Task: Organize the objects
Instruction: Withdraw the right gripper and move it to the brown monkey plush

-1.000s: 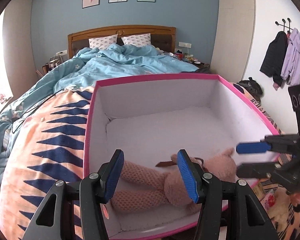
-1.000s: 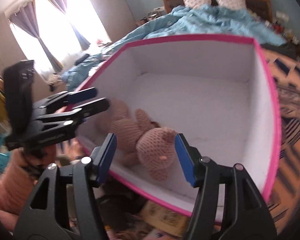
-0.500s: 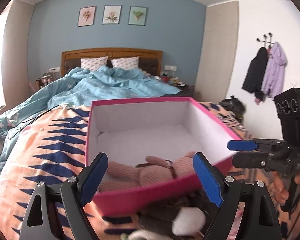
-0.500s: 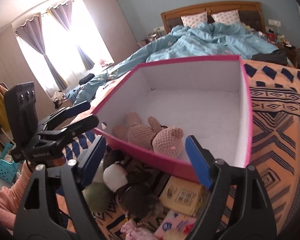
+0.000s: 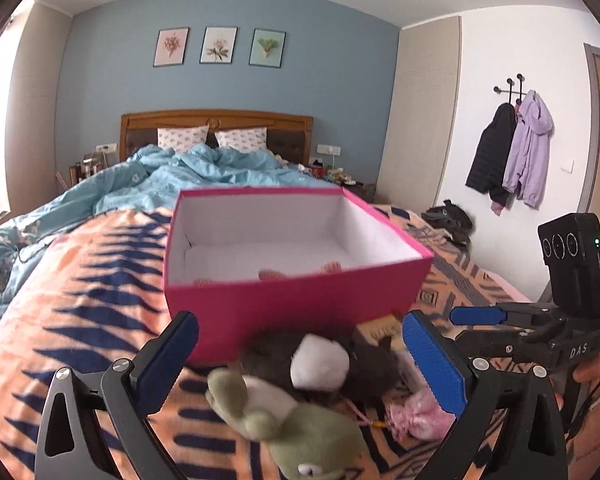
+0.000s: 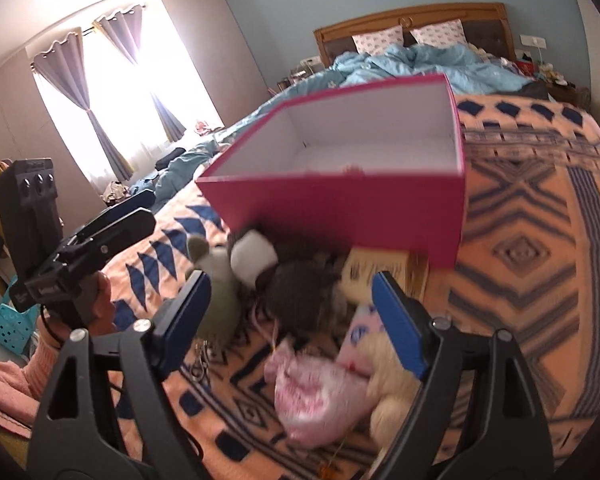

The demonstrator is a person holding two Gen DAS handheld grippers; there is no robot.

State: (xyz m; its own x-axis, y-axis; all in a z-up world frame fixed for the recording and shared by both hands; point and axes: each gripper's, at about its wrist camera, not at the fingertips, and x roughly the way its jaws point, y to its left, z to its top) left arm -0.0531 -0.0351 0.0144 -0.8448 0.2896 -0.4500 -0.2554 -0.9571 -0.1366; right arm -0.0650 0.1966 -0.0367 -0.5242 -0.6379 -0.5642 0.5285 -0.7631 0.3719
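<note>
Left wrist view: the left hand-held gripper (image 5: 300, 354) has pulled back from the box (image 5: 296, 300), wide open and empty, leaving the pink toy (image 5: 332, 267) inside; next is the dark toy (image 5: 340, 360) beneath it.

Right wrist view: the right hand-held gripper (image 6: 292, 308), also wide and empty, additionally shows a cream toy (image 6: 388, 376) and pink bag (image 6: 316, 392).

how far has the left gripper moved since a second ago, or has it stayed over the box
Yes. The left gripper has pulled back out of the pink box, toward the near end of the bed; its open fingers now frame the toys lying before the box.
</note>
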